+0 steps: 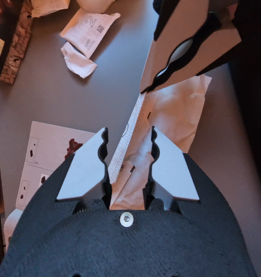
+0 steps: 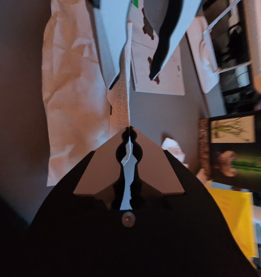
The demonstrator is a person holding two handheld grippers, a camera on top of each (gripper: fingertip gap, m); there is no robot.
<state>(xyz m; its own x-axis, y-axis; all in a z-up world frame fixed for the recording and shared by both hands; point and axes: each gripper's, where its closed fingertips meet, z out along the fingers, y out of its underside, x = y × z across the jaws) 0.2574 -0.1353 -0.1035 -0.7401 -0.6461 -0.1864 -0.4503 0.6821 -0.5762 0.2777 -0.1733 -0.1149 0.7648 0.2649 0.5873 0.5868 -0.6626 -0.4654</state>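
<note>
A crumpled cream paper bag (image 1: pixel 176 113) with a strip of printed circles (image 1: pixel 126 143) hangs over the grey table (image 1: pixel 67 97). My right gripper (image 2: pixel 129 127) is shut on the bag's (image 2: pixel 75 104) upper edge; a thin fold of paper runs between its pads. It also shows in the left wrist view (image 1: pixel 146 90), pinching the bag's top corner. My left gripper (image 1: pixel 129 127) is open, and the bag's lower part stands between its pads without being pressed. In the right wrist view the left gripper (image 2: pixel 132 82) shows with its fingers spread, the patterned strip (image 2: pixel 121 104) lying along one finger.
A printed instruction sheet (image 1: pixel 52 143) lies on the table under the left gripper. Two torn white paper bags (image 1: pixel 87 31) lie farther off. A dark picture box (image 1: pixel 7 45) stands at the left edge. A white tray (image 2: pixel 204 63) and a yellow sheet (image 2: pixel 234 217) show in the right wrist view. The grippers' ends are close to 5 cm from one another.
</note>
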